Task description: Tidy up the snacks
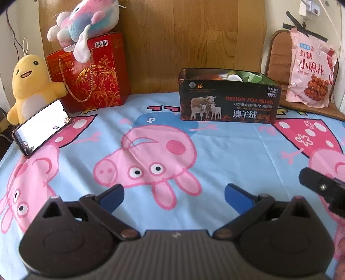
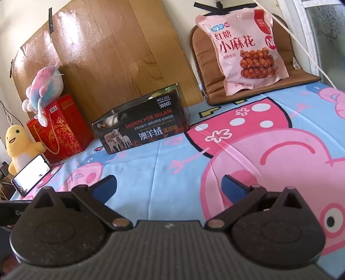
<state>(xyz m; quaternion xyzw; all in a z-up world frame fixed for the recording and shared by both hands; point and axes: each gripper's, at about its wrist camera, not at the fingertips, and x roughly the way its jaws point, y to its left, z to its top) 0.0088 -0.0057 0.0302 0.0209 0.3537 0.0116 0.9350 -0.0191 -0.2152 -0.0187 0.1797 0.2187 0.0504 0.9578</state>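
1. At far left, a yellow plush stands at the edge of the sheet, with a phone propped just in front of it, screen lit.
2. Beside them a red gift bag stands upright against the wooden board, and a pink-and-blue plush sits on top of it.
3. Toward the middle, the dark box rests on the sheet near the board. Its top is open, and something green and white shows inside; I cannot tell what.
4. At right, the snack bag leans upright on a brown cushion, well apart from the box. It looks sealed and full.
5. The left gripper hovers low over the sheet, jaws wide, nothing between them.
6. The right gripper is likewise spread wide and empty; from the left wrist view its dark tip shows at the right edge, near the left one.
7. Step in hand, as I judge it: the approach. Neither gripper is near a snack, and the snack bag is not yet in the box.
8. The next move likely calls for the right gripper, the nearer one, to reach to the snack bag, close on an upper edge or corner, and carry it to the box. The bag looks broad against the opening, so it may need tilting.
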